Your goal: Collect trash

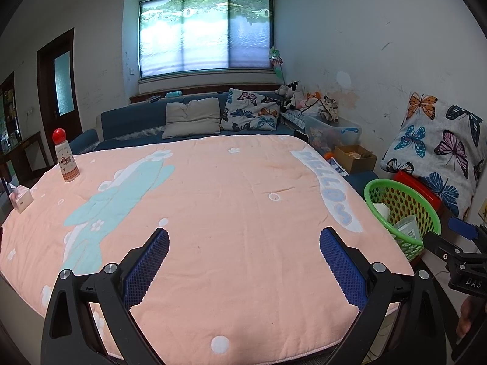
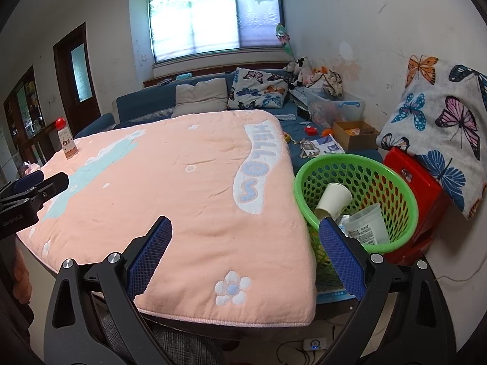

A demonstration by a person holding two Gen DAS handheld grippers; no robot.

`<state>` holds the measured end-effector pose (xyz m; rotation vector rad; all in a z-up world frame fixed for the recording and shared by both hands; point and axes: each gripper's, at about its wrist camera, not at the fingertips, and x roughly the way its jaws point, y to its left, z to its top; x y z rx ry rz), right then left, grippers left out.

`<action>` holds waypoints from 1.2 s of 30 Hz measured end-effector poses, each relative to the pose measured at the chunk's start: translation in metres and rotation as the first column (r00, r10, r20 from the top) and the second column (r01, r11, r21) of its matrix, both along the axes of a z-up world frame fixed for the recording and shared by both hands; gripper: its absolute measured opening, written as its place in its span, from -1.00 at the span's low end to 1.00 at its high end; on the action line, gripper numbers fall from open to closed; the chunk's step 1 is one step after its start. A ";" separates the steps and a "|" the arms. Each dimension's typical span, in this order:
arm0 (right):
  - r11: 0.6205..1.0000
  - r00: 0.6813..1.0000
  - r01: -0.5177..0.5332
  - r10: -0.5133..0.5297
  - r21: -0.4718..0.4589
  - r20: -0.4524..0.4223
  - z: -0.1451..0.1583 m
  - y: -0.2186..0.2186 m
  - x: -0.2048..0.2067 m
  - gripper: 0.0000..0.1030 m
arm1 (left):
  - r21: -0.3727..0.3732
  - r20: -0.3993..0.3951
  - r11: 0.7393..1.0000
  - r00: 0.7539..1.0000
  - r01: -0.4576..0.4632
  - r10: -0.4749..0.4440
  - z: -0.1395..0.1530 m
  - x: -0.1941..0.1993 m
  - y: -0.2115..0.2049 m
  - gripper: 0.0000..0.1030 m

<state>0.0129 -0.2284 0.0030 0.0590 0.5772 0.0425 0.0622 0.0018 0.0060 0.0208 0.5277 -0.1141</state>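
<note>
Two grippers hang spread and empty over the pink blanket [image 1: 228, 197].

Left view: left gripper [image 1: 243, 243] released; one bottle [image 1: 65, 158], one tissue box [image 1: 19, 197].
Right view: right gripper [image 2: 245, 232] released; one green basket [image 2: 395, 182] beside the table holds two cups: paper cup [image 2: 333, 199], plastic cup [image 2: 366, 225].

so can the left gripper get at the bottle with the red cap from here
Probably yes. The bottle stands upright at the far left of the blanket, with only bare blanket between it and the open left gripper. It is a long reach across, though.

Tilted cups [image 2: 333, 200] in green basket [image 2: 307, 179]
</note>
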 end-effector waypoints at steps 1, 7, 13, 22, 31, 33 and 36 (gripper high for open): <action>1.000 1.000 0.000 0.000 -0.001 -0.001 0.000 0.000 0.000 0.87 | 0.000 -0.001 1.000 1.000 -0.001 0.001 -0.001 0.000 0.000 0.86; 1.000 1.000 -0.004 0.004 -0.002 -0.003 -0.001 0.001 0.000 0.87 | -0.005 -0.005 1.000 1.000 -0.009 0.009 -0.003 0.001 0.002 0.86; 1.000 1.000 -0.015 0.015 -0.007 -0.001 -0.001 0.004 0.001 0.87 | -0.004 -0.005 1.000 1.000 -0.012 0.012 -0.003 0.001 0.003 0.86; 1.000 1.000 -0.015 0.015 -0.006 -0.005 -0.002 0.004 0.002 0.87 | -0.006 -0.009 1.000 1.000 -0.021 0.021 -0.006 0.000 0.006 0.86; 1.000 1.000 -0.022 0.022 -0.002 -0.011 -0.005 0.004 0.003 0.87 | -0.010 -0.009 0.999 0.999 -0.035 0.035 -0.007 0.000 0.008 0.86; 1.000 1.000 -0.026 0.026 -0.005 -0.009 -0.005 0.005 0.003 0.87 | -0.012 -0.011 0.999 0.999 -0.038 0.038 -0.007 0.000 0.009 0.86; 0.999 0.999 -0.032 0.032 -0.008 -0.009 -0.005 0.006 0.003 0.87 | -0.013 -0.013 0.999 0.999 -0.040 0.040 -0.007 0.001 0.009 0.86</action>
